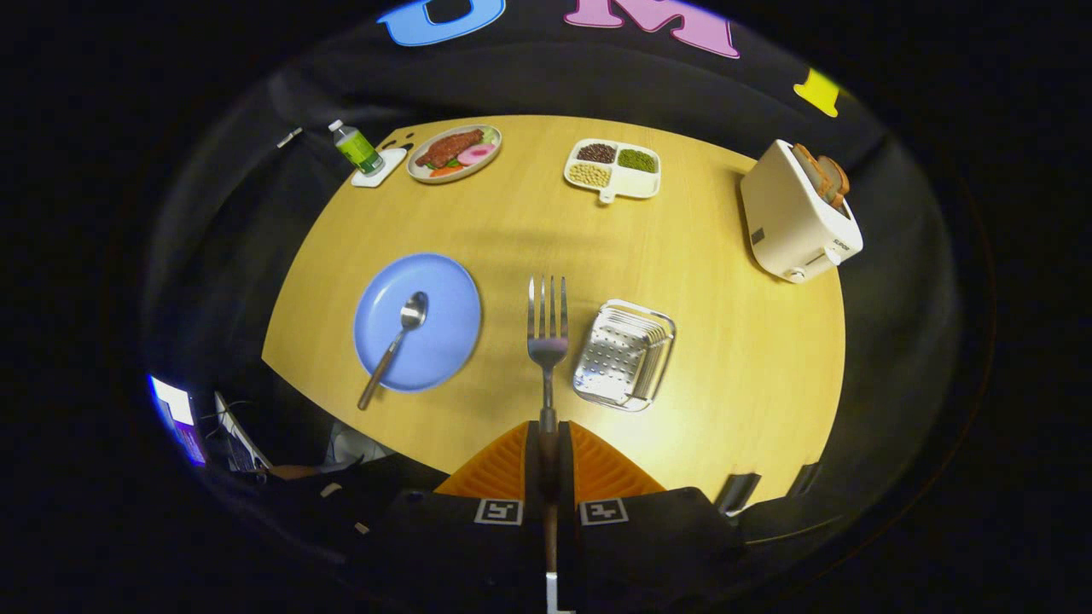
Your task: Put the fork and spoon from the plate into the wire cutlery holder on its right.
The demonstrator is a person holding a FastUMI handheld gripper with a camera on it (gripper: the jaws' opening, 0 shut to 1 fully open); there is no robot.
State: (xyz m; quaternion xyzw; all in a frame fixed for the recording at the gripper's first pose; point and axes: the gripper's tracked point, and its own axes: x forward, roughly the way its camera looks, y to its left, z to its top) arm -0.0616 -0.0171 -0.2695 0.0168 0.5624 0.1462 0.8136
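My gripper (547,431) is shut on the handle of a metal fork (547,328), which sticks out straight ahead of the fingers, tines forward, held above the wooden table (734,358). A blue plate (444,341) lies to the left of the fork. On it rests a metal spoon (395,345), bowl toward the far side and its brown handle reaching over the plate's near rim. The wire cutlery holder (624,354), a shiny perforated basket, stands just to the right of the fork's tines.
At the far side of the table stand a green-labelled bottle (357,147) on a white coaster, an oval plate of food (454,153) and a white divided tray of beans (613,168). A white toaster with bread (800,213) sits at the far right.
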